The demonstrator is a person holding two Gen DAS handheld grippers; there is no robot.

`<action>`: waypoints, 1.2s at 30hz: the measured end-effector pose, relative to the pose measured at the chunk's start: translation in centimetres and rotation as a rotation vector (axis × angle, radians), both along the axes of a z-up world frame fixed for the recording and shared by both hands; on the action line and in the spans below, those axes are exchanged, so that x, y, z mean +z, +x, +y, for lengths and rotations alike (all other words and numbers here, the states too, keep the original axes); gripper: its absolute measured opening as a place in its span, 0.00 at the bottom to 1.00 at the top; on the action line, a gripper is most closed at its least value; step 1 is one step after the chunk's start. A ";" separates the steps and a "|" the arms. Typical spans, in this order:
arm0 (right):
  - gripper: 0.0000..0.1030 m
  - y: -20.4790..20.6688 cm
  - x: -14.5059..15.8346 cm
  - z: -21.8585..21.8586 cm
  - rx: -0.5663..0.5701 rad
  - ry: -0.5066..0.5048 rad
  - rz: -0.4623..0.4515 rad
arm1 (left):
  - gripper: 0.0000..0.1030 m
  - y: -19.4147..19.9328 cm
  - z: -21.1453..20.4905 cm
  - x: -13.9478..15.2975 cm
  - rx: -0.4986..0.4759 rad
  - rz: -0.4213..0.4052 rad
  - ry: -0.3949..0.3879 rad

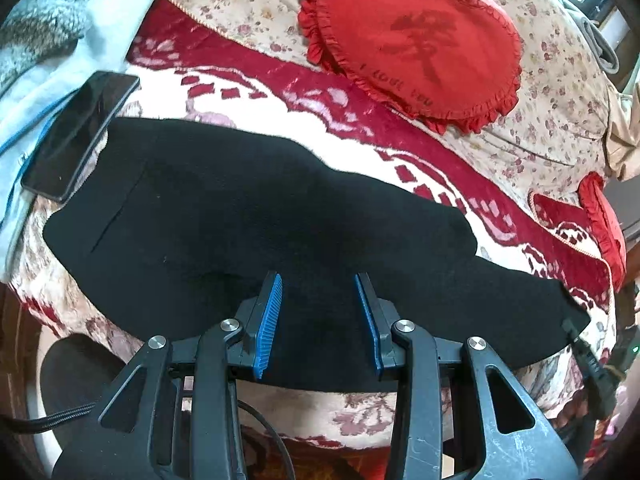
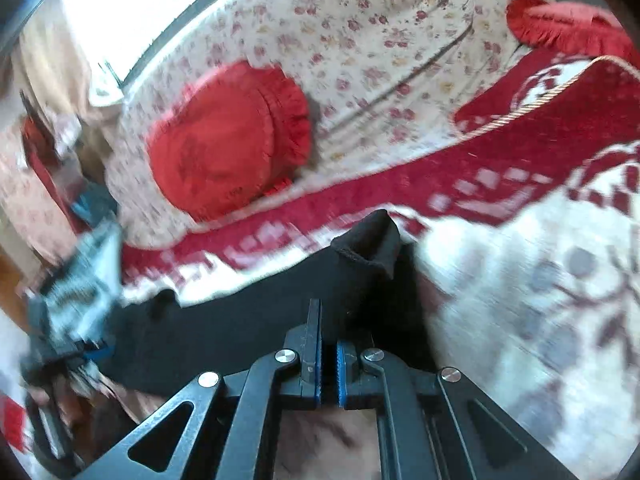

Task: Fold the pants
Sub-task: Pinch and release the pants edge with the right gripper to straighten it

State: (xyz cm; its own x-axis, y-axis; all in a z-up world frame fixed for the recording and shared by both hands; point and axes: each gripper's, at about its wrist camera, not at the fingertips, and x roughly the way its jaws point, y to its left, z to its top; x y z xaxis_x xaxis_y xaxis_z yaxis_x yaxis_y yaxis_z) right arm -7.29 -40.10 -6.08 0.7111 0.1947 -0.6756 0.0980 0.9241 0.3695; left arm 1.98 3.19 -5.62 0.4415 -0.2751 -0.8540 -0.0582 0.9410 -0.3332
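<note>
Black pants (image 1: 248, 216) spread flat in a long band across the red-and-cream patterned blanket (image 1: 280, 92) on the bed, running from about 9 o'clock to 4 o'clock in the left wrist view. Left claw (image 1: 319, 280) hanging over the near edge of the pants at 6 o'clock, blue pads (image 1: 269, 322) held apart, black cloth seen in the gap below, no pinch visible. Dark phone (image 1: 80, 136) at 9 o'clock, its corner just beside the end of the pants, lying partly on a pale grey garment (image 1: 48, 64). Red frilled cushion (image 1: 412, 40) at 1 o'clock on the floral sheet (image 1: 560, 92), well apart from the pants; second red cushion (image 1: 604, 220) at 3 o'clock. In the blurred right wrist view, right claw (image 2: 327, 344) at 6 o'clock with blue pads (image 2: 341, 372) drawn nearly together, only a narrow slit between; cannot tell whether cloth is caught there. A raised fold of the pants (image 2: 368, 244) standing up just beyond the tips toward 12 o'clock, red cushion (image 2: 224, 140) at 10 o'clock
</note>
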 end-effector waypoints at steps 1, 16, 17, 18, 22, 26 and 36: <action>0.04 -0.1 -0.6 -0.1 -0.008 -0.033 0.025 | 0.34 0.0 -0.1 -0.1 -0.001 0.003 0.001; 0.24 1.2 2.2 3.7 0.122 -0.075 0.012 | 0.34 0.5 3.6 1.0 0.107 -0.048 0.055; 0.24 2.0 2.2 5.3 0.174 -0.053 0.005 | 0.34 0.6 4.0 0.9 0.118 -0.047 0.055; 0.24 2.9 2.1 6.8 0.216 -0.032 0.000 | 0.34 0.8 4.5 0.9 0.132 -0.045 0.056; 0.32 7.5 1.4 13.7 0.370 0.042 0.005 | 0.34 1.1 6.0 0.5 0.177 -0.039 0.069; 0.32 12.5 -0.6 19.7 0.462 0.018 0.074 | 0.34 1.4 7.3 -0.1 0.206 -0.028 0.066; 0.09 16.4 -3.1 23.3 0.491 -0.079 0.095 | 0.34 3.2 6.9 -1.4 0.191 -0.025 0.100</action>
